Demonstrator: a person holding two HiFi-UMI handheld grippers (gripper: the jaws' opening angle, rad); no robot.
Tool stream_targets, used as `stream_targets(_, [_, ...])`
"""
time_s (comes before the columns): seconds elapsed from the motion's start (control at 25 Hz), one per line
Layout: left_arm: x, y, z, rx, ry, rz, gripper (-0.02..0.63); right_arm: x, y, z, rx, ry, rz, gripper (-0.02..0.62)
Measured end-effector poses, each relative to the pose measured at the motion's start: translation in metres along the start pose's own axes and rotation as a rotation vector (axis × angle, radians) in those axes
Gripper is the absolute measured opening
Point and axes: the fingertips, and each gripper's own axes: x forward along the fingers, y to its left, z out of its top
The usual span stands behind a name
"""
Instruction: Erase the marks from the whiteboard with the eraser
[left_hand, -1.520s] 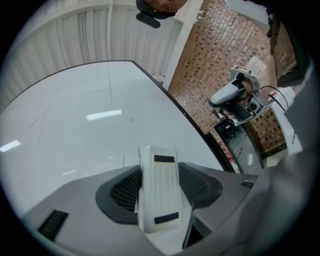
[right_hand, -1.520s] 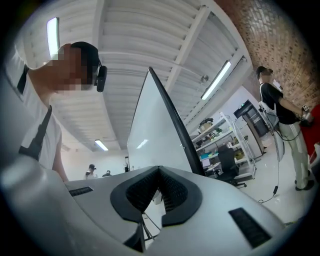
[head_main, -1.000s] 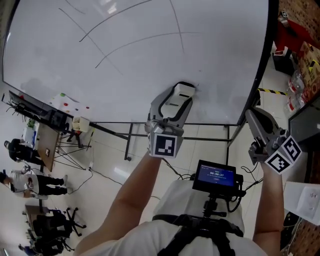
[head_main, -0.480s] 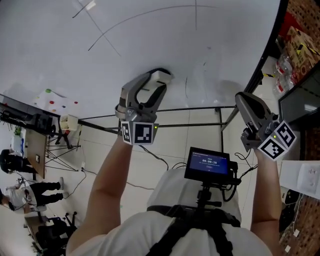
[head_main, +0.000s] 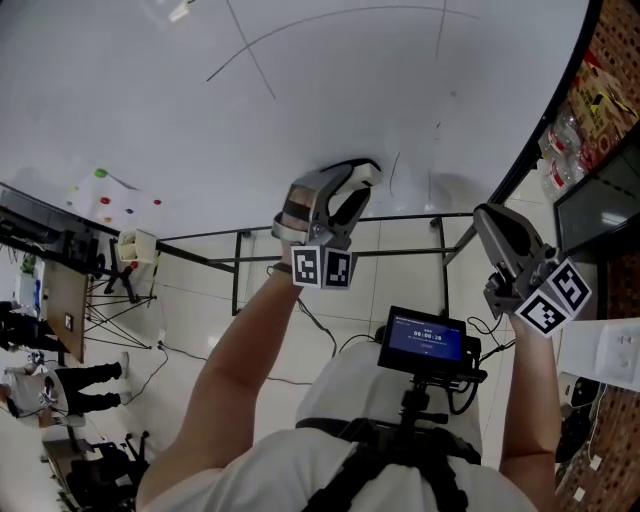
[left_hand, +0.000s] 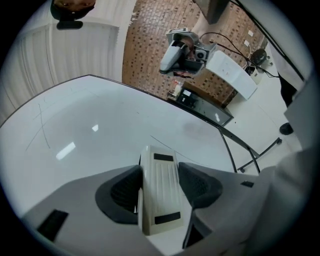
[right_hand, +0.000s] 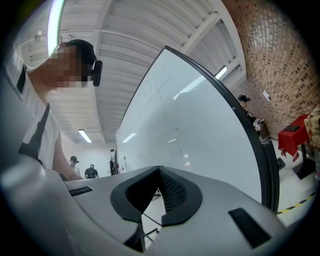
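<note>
The left hand-held gripper (head_main: 350, 188) is clamped on the eraser (left_hand: 160, 192) — its own view shows both pads squeezing it, the far end pressed against the whiteboard (head_main: 300, 100). Over the last second this gripper has come down the board and rolled, so the eraser now works just above the lower edge. A short stroke (head_main: 393, 167) sits just right of the gripper, and a long arc (head_main: 330, 25) curves well above it. The wiping is under way, but it looks far from done. The right hand-held gripper (head_main: 492, 218) is closed on nothing — well to the right of the left one, beside the board's frame.
</note>
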Motion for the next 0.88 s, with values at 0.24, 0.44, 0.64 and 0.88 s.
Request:
stream_targets(0.24, [0.012,-0.053,-0.029,-0.038,0.028,-0.087,0.272,-0.007,-0.009,-0.008,-0.005,0.053,-0.052,0.017])
stream_targets(0.44, [0.015,-0.092,-0.05,-0.041,0.048,-0.097,0.27,-0.02,-0.017,-0.023,-0.005,0.11,-0.098,0.017])
stream_targets(0.64, [0.032,-0.126,-0.044,-0.024,0.049,-0.124,0.271,-0.038,-0.039,-0.034,-0.01,0.168,-0.116,0.017])
stream_targets(0.88, [0.043,-0.168,-0.044,0.049,0.03,-0.225,0.272,-0.036,-0.04,-0.044,-0.036,0.234,-0.118,0.017])
